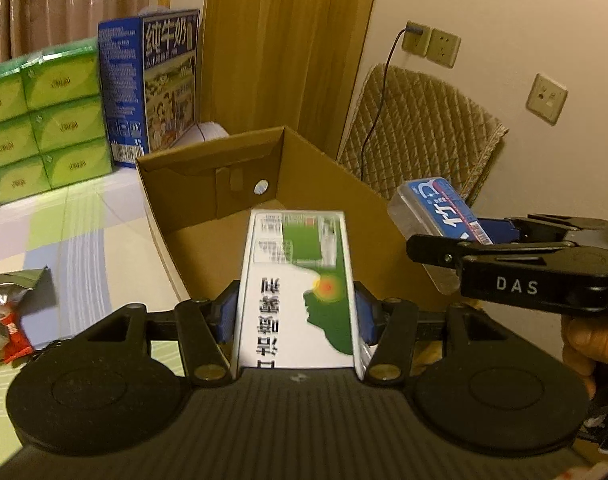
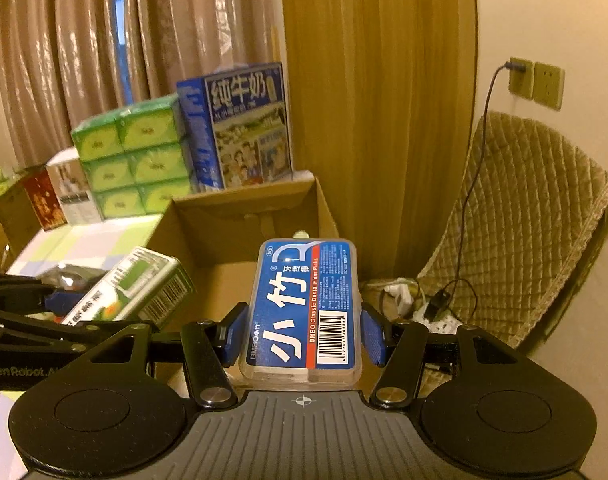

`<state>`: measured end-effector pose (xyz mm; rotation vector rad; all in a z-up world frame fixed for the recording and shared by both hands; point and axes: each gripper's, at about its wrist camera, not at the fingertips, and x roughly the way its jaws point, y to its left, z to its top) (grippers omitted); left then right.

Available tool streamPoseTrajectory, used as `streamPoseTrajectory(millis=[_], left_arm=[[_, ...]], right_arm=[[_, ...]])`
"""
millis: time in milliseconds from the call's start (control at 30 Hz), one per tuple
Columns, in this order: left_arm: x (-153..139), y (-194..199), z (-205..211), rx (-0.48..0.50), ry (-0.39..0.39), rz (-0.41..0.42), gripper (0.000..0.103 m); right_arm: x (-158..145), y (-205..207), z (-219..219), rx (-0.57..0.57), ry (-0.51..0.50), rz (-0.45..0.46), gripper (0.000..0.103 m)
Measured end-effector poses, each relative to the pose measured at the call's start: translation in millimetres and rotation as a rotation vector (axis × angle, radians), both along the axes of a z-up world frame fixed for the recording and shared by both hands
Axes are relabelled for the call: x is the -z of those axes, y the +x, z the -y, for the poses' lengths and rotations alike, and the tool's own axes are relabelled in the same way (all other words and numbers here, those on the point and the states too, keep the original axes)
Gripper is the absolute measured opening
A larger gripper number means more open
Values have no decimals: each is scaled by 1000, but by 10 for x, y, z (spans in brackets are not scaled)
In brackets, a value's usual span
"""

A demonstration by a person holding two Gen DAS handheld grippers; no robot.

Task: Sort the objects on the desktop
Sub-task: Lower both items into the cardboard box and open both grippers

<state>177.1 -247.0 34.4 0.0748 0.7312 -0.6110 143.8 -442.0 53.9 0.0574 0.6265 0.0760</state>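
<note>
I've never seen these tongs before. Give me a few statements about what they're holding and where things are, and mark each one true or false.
1. The left tongs clamp a white and green box. True.
2. The right tongs are empty. False: they clamp a blue dental floss pick case.
3. An open cardboard box lies just ahead of both tongs. True.
4. The blue milk carton lies inside the cardboard box. False: it stands behind it, beside the green tissue packs.
5. A cable is plugged into a wall socket. True.
</note>
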Motion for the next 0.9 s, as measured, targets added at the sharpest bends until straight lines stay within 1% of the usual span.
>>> streamPoseTrajectory(millis=[67,267,433,467,500,567,833,900], left_arm=[[46,58,-14,-3,-8,-2,57],[49,59,-137,-28,-29,22,57],[5,29,-235,-48,-32,39,60],[-1,23,-256,-51,-31,40,60],[-7,16,-277,-55,-32,40,60],[-14,-13,-325,-63,-30,43,60],[-29,-161,-627,-106,-21,44,66],[-33,-228,-720,-117,-16,45,69]], right_arm=[[68,61,23,3,5,-15,55],[184,147,20,-16,22,-35,55],[205,194,-52,-41,52,-40,55],[197,200,-53,-51,72,-31,56],[183,206,-51,-54,88,-26,66],[145,196,-46,-40,101,-10,78],[46,48,-103,-34,97,-12,78],[1,-3,-145,-39,97,-8,79]])
